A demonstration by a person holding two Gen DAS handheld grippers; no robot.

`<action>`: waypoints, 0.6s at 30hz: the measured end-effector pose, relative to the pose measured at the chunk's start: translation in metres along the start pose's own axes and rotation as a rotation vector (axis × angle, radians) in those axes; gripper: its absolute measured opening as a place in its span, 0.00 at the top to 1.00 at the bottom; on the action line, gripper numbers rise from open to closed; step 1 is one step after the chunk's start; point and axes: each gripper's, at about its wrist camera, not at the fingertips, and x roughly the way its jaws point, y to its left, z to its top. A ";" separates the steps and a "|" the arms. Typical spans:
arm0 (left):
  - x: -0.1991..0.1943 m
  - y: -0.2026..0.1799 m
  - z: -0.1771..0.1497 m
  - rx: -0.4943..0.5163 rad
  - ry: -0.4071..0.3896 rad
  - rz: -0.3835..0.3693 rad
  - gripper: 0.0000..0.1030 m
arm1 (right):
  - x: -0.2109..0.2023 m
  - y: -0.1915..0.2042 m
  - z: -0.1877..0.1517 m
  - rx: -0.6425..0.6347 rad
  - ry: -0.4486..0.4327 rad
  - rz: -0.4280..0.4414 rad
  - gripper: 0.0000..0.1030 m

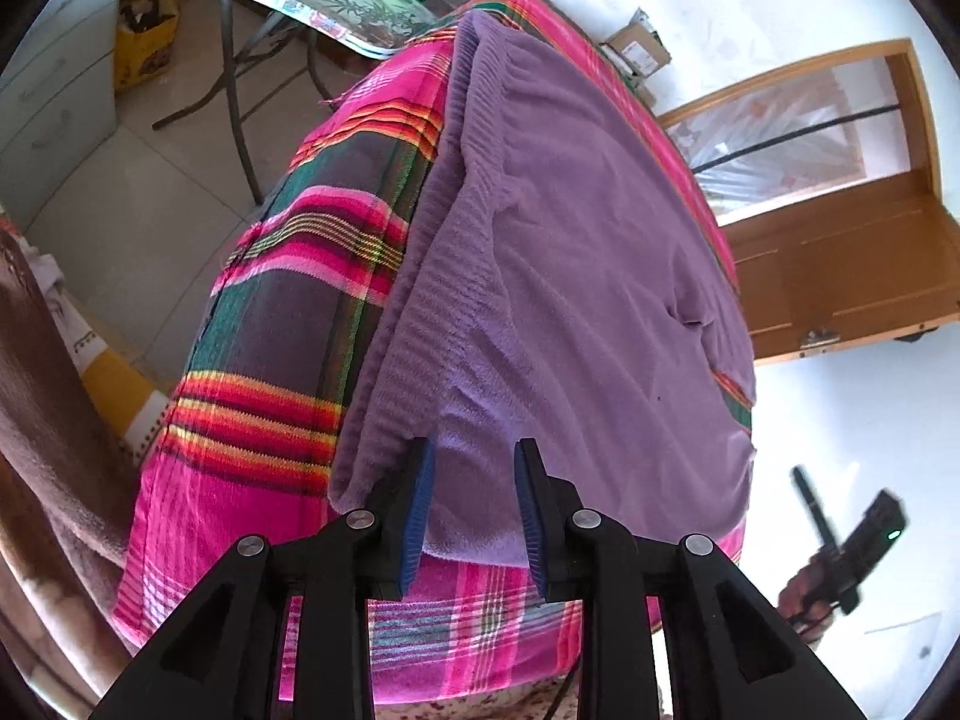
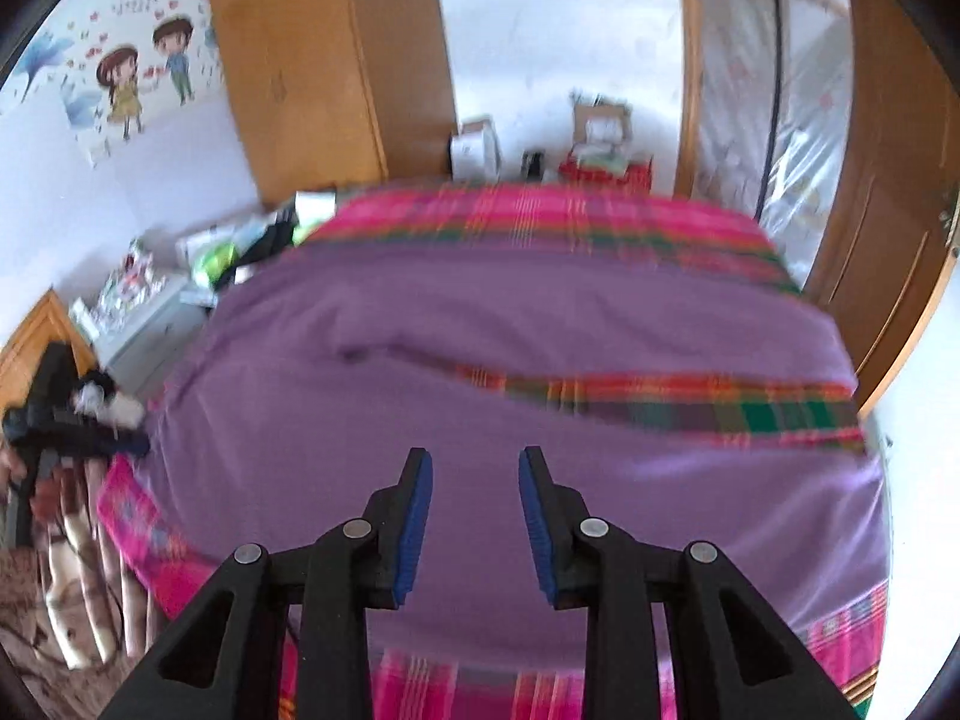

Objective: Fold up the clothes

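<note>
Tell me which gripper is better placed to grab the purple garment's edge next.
Left. The left gripper is open right at the purple garment's near hem; the right gripper hovers open over its middle.

a purple knit garment lies spread flat over a surface covered by a pink, green and red plaid cloth. it has a soft, fleecy texture and a ribbed band running along one long edge. a gap between two parts of it shows a strip of the plaid. the right wrist view of the garment is blurred.
</note>
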 end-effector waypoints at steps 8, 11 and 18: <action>-0.006 0.001 -0.029 -0.027 -0.011 0.034 0.72 | 0.030 0.004 -0.029 0.001 0.082 0.020 0.70; -0.008 0.008 -0.032 -0.073 -0.020 0.018 0.71 | 0.015 -0.005 -0.030 0.004 0.056 -0.027 0.70; -0.007 0.011 -0.031 -0.125 -0.043 -0.020 0.63 | -0.035 -0.041 -0.029 0.059 -0.014 -0.079 0.68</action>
